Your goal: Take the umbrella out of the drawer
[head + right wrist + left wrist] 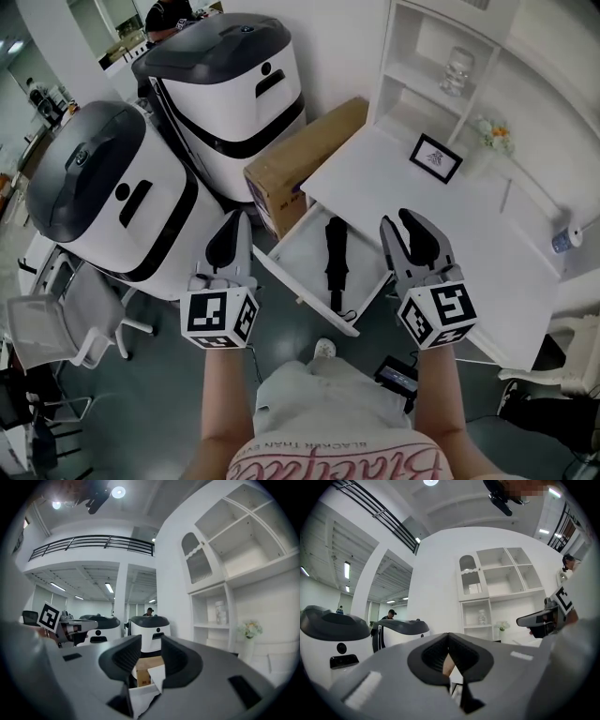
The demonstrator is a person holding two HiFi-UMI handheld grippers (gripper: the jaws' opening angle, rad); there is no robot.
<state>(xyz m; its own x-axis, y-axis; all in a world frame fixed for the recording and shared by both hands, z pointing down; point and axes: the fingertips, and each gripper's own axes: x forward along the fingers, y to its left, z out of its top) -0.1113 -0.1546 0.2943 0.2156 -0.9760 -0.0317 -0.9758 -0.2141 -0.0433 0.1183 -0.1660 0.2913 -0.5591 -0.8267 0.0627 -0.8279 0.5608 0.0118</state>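
Two white bins [141,202], cardboard box [298,157] beside drawer [302,251]

Head view looks steeply down on the desk [450,234] and its open drawer [305,248] from above; both gripper views ride low and level before the desk, facing the shelves [487,597] behind it, seen by all three

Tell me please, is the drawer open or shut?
Open. The drawer is pulled out from the white desk, and the black umbrella lies inside it.
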